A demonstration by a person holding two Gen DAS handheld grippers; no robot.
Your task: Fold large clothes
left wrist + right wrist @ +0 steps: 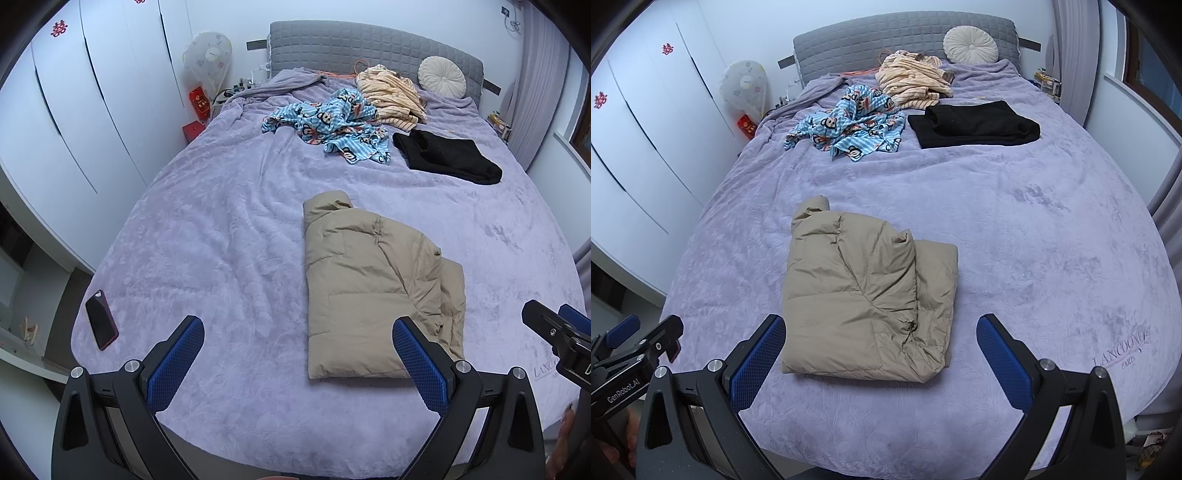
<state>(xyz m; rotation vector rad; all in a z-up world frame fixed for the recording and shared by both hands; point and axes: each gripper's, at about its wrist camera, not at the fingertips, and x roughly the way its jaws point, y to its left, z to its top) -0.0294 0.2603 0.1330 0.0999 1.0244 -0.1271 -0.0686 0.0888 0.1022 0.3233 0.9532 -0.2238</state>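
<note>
A beige puffer jacket (373,288) lies folded into a thick rectangle near the foot of the lilac bed (221,240); it also shows in the right wrist view (864,295). My left gripper (299,336) is open and empty, held above the bed's front edge, its right finger just in front of the jacket's near corner. My right gripper (882,332) is open and empty, in front of the jacket's near edge. Each gripper appears at the edge of the other's view.
A folded black garment (975,123), a crumpled blue monkey-print cloth (849,123) and a striped peach garment (912,83) lie near the headboard. A round cream cushion (969,44) leans there. A phone (101,319) lies at the bed's front left corner. White wardrobes (74,110) stand left.
</note>
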